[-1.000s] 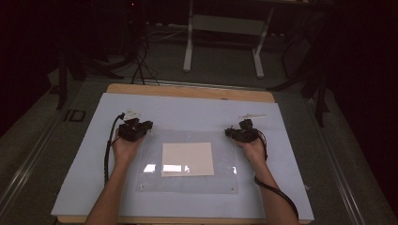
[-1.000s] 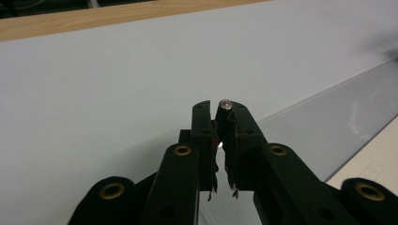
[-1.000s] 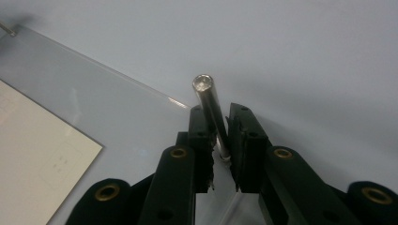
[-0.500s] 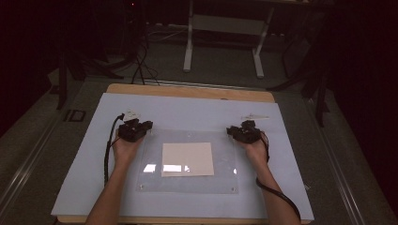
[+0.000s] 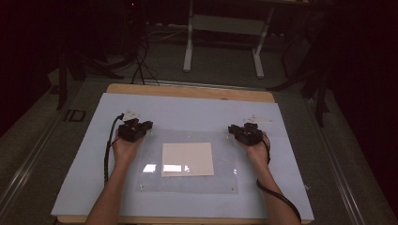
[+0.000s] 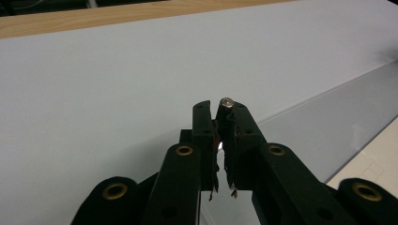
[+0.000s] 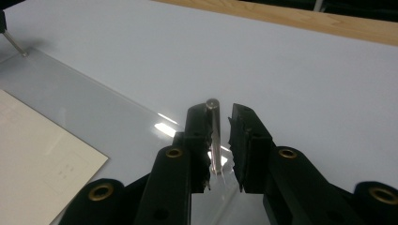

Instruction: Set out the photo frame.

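Evidently pulling corner pins: left gripper point(image 6: 219, 117) pinches its pin point(image 6: 226, 101); right gripper point(image 7: 220, 123), jaws apart beside its pin point(image 7: 213, 133), should close squarely, then lift straight off the clear sheet point(image 5: 187, 185).

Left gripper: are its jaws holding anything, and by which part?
The left gripper is shut on a small metal pin, gripped along its shaft; only the pin's rounded end shows above the jaws.

Both forearms reach forward, well apart. The left hand-held gripper point(image 5: 134, 130) has its jaws nearly closed (a small metal pin point(image 6: 226, 104) sits between them). The right hand-held gripper point(image 5: 245, 132) has its jaws a little apart.
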The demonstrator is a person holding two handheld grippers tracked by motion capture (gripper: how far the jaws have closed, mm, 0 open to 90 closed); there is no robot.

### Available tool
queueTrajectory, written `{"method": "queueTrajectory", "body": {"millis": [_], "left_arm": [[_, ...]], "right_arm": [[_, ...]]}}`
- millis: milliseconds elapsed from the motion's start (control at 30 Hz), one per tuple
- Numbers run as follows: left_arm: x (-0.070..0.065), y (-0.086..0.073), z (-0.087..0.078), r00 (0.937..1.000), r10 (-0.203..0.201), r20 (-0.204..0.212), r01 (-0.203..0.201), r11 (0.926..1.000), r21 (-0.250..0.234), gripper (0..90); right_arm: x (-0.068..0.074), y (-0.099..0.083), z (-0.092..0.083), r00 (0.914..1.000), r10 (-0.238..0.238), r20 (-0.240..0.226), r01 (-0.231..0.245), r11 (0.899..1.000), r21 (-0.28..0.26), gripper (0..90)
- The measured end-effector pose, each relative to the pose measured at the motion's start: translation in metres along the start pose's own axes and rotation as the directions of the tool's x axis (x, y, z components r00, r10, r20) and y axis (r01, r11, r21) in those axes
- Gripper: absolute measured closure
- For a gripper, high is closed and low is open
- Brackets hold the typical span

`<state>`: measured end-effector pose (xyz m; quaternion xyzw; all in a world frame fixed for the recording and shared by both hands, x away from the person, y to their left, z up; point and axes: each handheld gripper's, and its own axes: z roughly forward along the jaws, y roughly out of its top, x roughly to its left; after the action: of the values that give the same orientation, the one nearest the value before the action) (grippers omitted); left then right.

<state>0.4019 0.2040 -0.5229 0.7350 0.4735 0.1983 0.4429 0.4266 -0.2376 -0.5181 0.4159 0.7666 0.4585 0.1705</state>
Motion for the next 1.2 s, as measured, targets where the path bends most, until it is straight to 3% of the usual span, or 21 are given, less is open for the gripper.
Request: {"method": "queueTrajectory", "body": {"millis": [400,533,600,733,800,1000,1100,1200], "left_arm": [[0.0,-0.001,0.0,1.0,-0.009,0.003,0.009,0.9999,-0.007,83.2],[0.001,-0.002,0.001,0.9998,-0.018,0.01,0.018,0.9998,-0.01,83.0],[0.003,-0.002,0.001,0.9992,-0.031,0.027,0.031,0.9994,-0.014,82.8],[0.006,-0.002,0.002,0.9981,-0.043,0.044,0.043,0.999,-0.011,82.6],[0.012,0.0,0.003,0.9937,-0.073,0.085,0.073,0.9973,0.006,81.9],[0.017,0.004,0.007,0.9896,-0.096,0.107,0.093,0.9952,0.031,82.1],[0.024,0.006,0.011,0.9799,-0.13,0.151,0.125,0.9913,0.042,82.0],[0.029,0.01,0.014,0.9753,-0.14,0.171,0.13,0.989,0.071,82.2]], "right_arm": [[0.001,-0.003,0.005,0.9992,0.036,-0.016,-0.036,0.999,-0.01,82.8],[-0.002,-0.001,0.005,0.9977,0.06,-0.031,-0.06,0.998,0.007,82.6],[-0.005,0.001,0.005,0.9942,0.095,-0.05,-0.094,0.995,0.021,82.0],[-0.006,0.003,0.006,0.9924,0.109,-0.057,-0.107,0.994,0.034,81.9],[-0.008,0.005,0.006,0.9907,0.12,-0.064,-0.117,0.992,0.054,81.6],[-0.012,0.009,0.009,0.9825,0.168,-0.08,-0.162,0.984,0.075,81.3],[-0.015,0.012,0.012,0.9786,0.189,-0.083,-0.18,0.979,0.097,81.6],[-0.016,0.016,0.014,0.9779,0.193,-0.079,-0.184,0.976,0.112,82.2]]}}
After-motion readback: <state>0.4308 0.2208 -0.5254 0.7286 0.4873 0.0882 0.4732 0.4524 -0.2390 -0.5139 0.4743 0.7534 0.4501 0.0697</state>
